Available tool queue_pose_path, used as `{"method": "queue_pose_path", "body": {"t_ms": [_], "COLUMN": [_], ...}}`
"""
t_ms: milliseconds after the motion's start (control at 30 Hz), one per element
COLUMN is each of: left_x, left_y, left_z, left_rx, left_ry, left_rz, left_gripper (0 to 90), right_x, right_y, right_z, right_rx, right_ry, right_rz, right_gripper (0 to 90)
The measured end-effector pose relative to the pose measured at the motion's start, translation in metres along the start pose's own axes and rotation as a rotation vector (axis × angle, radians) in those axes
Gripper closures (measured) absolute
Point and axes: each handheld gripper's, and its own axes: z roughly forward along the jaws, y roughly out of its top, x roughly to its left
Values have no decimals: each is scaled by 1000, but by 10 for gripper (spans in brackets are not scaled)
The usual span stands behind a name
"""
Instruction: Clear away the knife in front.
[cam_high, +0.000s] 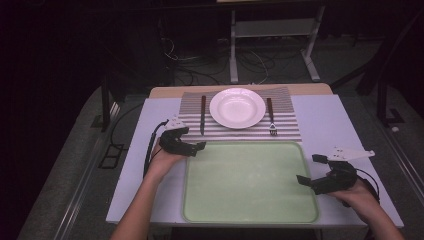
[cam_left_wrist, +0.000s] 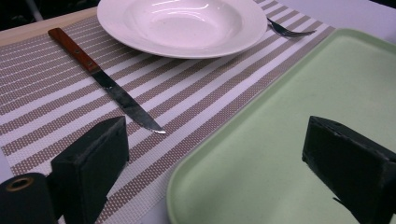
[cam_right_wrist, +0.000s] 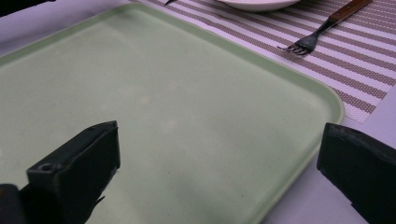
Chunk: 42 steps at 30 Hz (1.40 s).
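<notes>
Green tray (cam_high: 250, 185) is lying bare on the surface (cam_high: 320, 120), nearest the person. Left gripper (cam_high: 196, 148) is hovering at its far left corner, jaws spread. Right gripper (cam_high: 308, 171) is hovering at its right edge, jaws spread. Beyond, white plate (cam_high: 237, 107) is sitting on striped placemat (cam_high: 240, 132) between knife (cam_high: 203, 115) and fork (cam_high: 271, 117).

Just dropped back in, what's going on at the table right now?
Nothing is being held. A person holds the left tool open at the near left corner of the green tray, and the right tool open over its right edge. The tray is bare. Beyond it, a white plate sits on a striped placemat, with a knife left of it and a fork right.
</notes>
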Motion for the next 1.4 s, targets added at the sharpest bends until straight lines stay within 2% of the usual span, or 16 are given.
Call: {"method": "queue_pose_path", "body": {"t_ms": [300, 700, 767, 1000, 1100, 1233, 1400], "left_x": [6, 16, 18, 24, 27, 32, 38], "left_y": [5, 10, 12, 15, 18, 21, 22], "left_z": [5, 14, 17, 29, 36, 44, 53], "left_rx": [2, -5, -2, 8, 15, 34, 43], "left_ry": [17, 38, 38, 40, 51, 61, 57], "left_rz": [-7, -24, -27, -29, -22, -22, -31], "left_gripper": [148, 303, 368, 470, 542, 585, 694], "right_x": [0, 0, 0, 0, 0, 0, -1], "right_y": [0, 0, 0, 0, 0, 0, 0], "right_z": [1, 2, 2, 1, 1, 0, 1], "right_rx": [2, 3, 6, 3, 3, -1, 1], "right_ry": [1, 4, 4, 6, 4, 3, 3], "right_rz": [-1, -2, 1, 1, 3, 5, 6], "right_gripper": [0, 0, 0, 0, 0, 0, 0]}}
